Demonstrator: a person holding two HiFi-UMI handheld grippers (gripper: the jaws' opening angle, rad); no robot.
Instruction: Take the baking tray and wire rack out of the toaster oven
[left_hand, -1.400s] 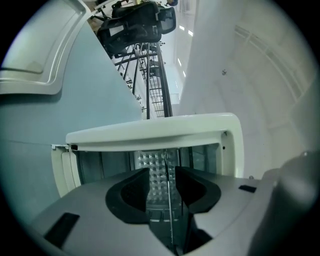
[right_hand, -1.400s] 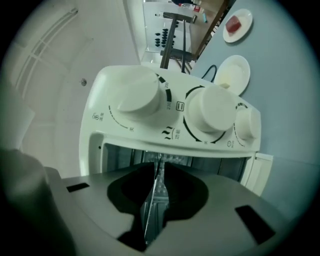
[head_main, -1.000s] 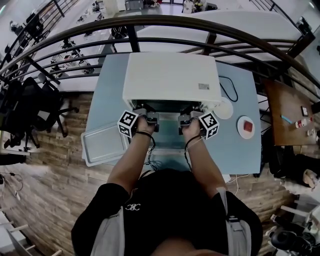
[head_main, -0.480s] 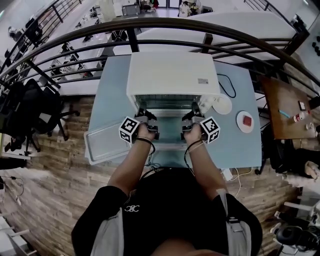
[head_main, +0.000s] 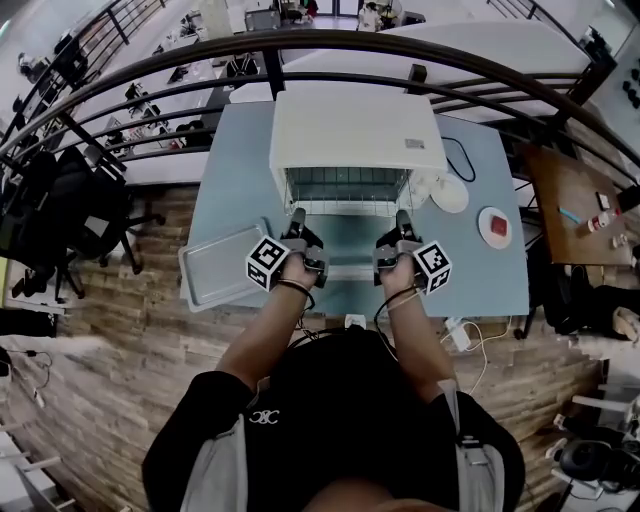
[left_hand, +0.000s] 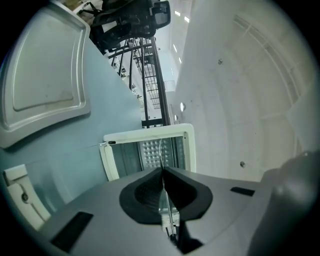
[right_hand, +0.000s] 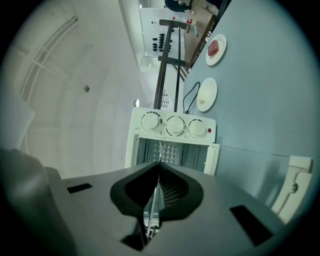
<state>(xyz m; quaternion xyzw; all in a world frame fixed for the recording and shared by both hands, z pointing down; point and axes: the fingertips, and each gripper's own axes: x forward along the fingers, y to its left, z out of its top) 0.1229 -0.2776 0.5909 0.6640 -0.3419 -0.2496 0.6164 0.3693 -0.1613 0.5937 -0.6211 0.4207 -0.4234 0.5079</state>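
Observation:
The white toaster oven (head_main: 355, 135) stands at the back of the blue table with its door (head_main: 350, 262) folded down toward me. Both grippers are level in front of its mouth, above the door. In the left gripper view my left gripper (left_hand: 163, 169) is shut on the thin edge of the wire rack (left_hand: 166, 205). In the right gripper view my right gripper (right_hand: 159, 162) is shut on the rack's (right_hand: 151, 202) other side. From the head view the left gripper (head_main: 297, 220) and right gripper (head_main: 403, 220) show, but the rack is hard to make out. The baking tray (head_main: 225, 265) lies on the table at the left.
A white plate (head_main: 450, 193) and a plate with something red (head_main: 497, 226) sit right of the oven, beside a black cable (head_main: 462, 165). A dark curved railing (head_main: 330, 45) runs behind the table. The table's front edge is just below my hands.
Both grippers have drawn back out of the oven's mouth toward me, staying shut. The oven's open front now shows beyond their tips.

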